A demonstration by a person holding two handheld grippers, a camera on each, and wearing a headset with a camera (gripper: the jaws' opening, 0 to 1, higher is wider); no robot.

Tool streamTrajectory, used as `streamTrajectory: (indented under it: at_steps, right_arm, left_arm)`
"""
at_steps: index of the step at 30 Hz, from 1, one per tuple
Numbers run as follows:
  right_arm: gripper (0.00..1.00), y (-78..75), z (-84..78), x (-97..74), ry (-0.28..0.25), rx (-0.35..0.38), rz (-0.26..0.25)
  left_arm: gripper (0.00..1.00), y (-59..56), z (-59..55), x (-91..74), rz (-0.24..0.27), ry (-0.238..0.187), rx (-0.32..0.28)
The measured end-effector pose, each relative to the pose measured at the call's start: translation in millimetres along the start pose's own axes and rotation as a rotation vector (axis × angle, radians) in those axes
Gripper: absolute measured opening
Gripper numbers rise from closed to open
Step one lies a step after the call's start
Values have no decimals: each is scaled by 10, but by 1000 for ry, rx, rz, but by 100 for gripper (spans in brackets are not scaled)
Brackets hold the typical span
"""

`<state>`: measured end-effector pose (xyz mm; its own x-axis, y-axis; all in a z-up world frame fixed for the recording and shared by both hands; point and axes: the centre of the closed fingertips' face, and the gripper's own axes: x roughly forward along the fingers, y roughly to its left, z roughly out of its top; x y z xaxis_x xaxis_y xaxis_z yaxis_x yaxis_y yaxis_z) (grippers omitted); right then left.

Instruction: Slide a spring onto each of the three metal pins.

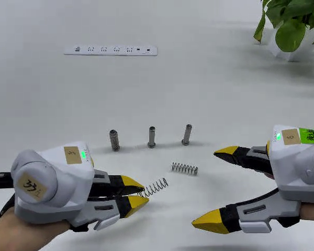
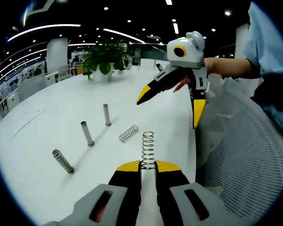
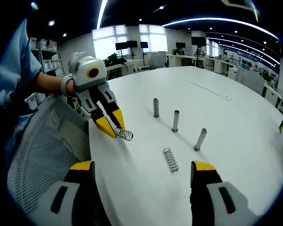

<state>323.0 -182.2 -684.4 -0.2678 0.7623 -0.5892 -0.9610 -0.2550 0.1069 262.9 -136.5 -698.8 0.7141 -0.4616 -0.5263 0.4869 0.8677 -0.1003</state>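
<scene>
Low at left in the head view, left gripper, yellow tips pinched together on one end of a spring. Rest of that coil sticking out past the tips and slanting toward the pins. Opposite, at lower right, right gripper, jaws spread wide apart, nothing between them.

Between the two grippers, a second spring on its side on the white table, just in front of the pins and touching none. Behind it, three metal pins upright in a row:
- left pin, already wearing a third spring around its shaft
- middle pin, bare
- right pin, bare

Farther back, a white power strip flat on the table. At the top right corner, a leafy plant.

From the left gripper view, same grip: tips closed on the bottom coils, held coil pointing straight ahead, well short of the pins. From the right gripper view, own two tips far apart either side of the loose coil, with the other gripper and its held coil off to the left, near the table edge.
</scene>
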Motion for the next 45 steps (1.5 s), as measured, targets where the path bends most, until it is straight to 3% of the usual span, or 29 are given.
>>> streamTrajectory:
  at_steps: [7,18,27,34,45]
  right_arm:
    - [73,111,181,65,-34,-4,58]
    - [28,310,270,178,-55,17,199]
    - [17,394,270,204,-45,31,264]
    - [12,455,277,213,-42,40,290]
    - [12,480,433,147,-26,-67,248]
  left_arm:
    - [10,6,47,-35,-42,-25,32]
    - [10,-64,69,-49,-106,-30,93]
    - [10,-201,158,-40,-149,-57,143]
    - [10,-249,148,-27,-171,-52,156]
    - [10,-273,197,20,-168,-54,100]
